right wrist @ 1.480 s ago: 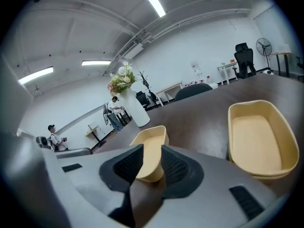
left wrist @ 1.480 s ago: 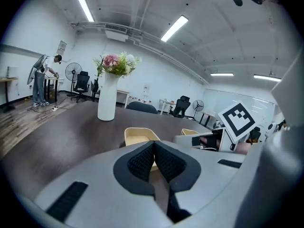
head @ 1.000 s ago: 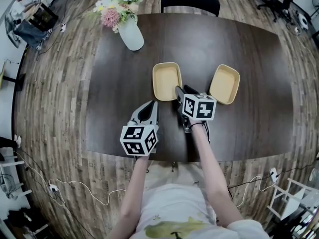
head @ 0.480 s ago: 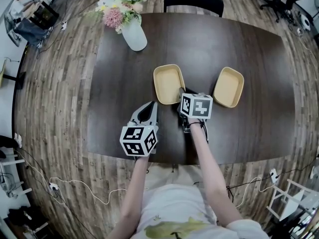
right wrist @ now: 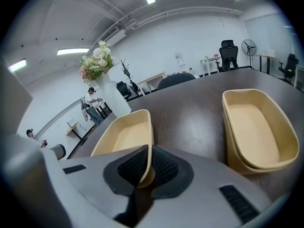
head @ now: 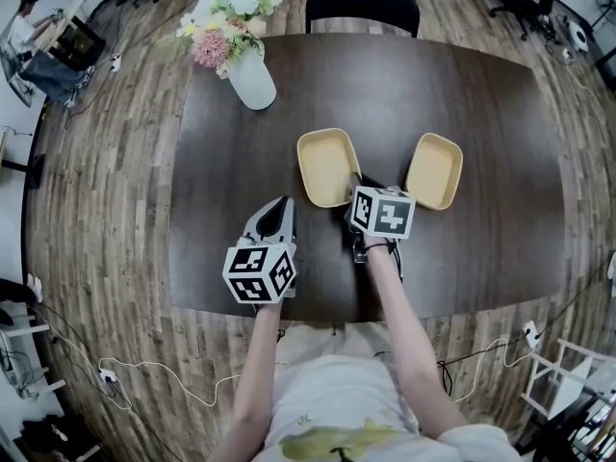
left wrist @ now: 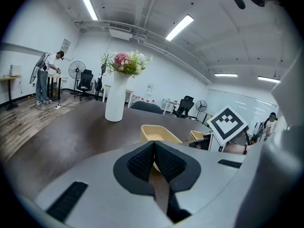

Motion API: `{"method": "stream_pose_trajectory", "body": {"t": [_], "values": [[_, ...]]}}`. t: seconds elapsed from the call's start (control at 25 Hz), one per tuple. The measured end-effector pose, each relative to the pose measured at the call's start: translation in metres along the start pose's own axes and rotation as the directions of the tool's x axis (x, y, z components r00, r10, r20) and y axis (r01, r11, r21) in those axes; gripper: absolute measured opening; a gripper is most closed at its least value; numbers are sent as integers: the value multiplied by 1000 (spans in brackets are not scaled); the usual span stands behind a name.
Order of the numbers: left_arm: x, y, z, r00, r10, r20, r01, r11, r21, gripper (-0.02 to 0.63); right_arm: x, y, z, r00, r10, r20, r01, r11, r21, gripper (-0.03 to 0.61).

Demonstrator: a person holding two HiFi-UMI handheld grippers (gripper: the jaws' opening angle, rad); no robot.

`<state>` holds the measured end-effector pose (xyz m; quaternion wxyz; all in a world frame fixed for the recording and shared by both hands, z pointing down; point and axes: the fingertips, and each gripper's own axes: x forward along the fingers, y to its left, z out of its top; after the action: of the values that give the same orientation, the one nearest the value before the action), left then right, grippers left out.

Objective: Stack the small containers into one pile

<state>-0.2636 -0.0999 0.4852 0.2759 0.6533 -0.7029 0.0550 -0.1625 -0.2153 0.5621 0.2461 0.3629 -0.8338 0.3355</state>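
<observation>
Nearest the person, the left gripper [head: 279,208] hovered over the near part of the dark, matte, faintly grained table [head: 221,162]. Its smooth grey shell ended in black ribbed pads [left wrist: 141,161] that were pressed together with nothing between them. Just to its right, the right gripper [head: 353,183] had just been closing its jaws, and its own ribbed pads [right wrist: 135,167] pinched the thin near wall of the held container [head: 327,166], one pad inside the rim and one outside. That container was a shallow, pale yellow tray of smooth, plastic-looking material. It was rectangular with rounded corners and walls flaring slightly outward, and it sat on the table near its middle. The other container [head: 434,171], of the same colour and the same rounded shape, sat apart on the tabletop to the right, turned at a slight angle, with neither gripper touching it. Farther off, toward the table's far left corner, a tall, smooth white vase [head: 252,77] held a loose bunch of pink, white and green flowers [head: 226,12]. Beyond the far edge stood a black chair [head: 362,6] with a curved back, drawn up to the table, and grey-brown floor planks [head: 106,191] with a streaked wood pattern lay all round
</observation>
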Motion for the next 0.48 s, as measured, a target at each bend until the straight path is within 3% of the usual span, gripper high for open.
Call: {"method": "stream_pose_trajectory", "body": {"t": [0.48], "values": [[22,-40,19,994,-112,8,112,992,52,25,-50,-39,33,985,-99,139,77,986,150,37]]}}
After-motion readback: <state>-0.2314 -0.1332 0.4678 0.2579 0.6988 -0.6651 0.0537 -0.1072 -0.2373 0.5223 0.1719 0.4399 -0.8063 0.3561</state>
